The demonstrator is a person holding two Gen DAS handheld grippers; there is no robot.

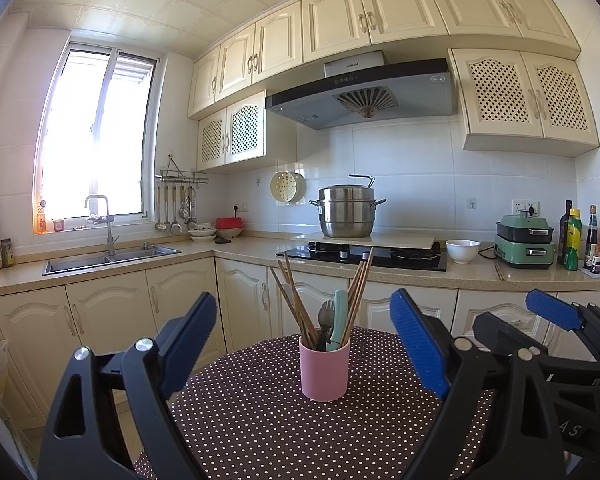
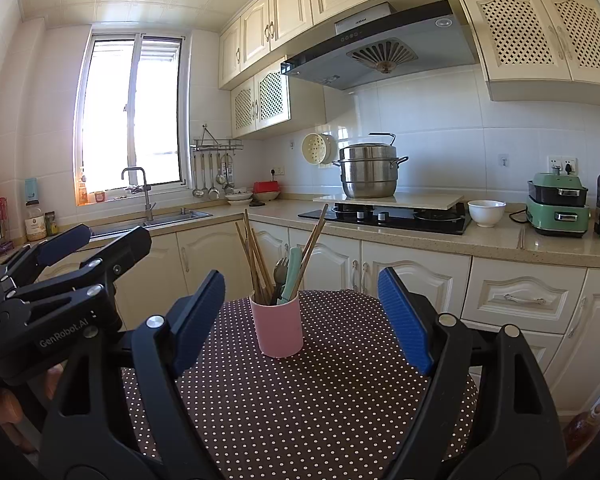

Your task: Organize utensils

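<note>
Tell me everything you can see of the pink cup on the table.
The pink cup is a plain, matte cylinder with no handle, plastic by the look. It stands upright on the polka-dot tablecloth, towards the table's far side. It holds wooden chopsticks, a dark fork and a mint-handled utensil. Neither hand-held gripper touches it.

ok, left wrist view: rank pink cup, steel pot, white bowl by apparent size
1. steel pot and pink cup: look alike; the cup is much nearer, so no ranking.
2. white bowl: clearly smallest.
</note>
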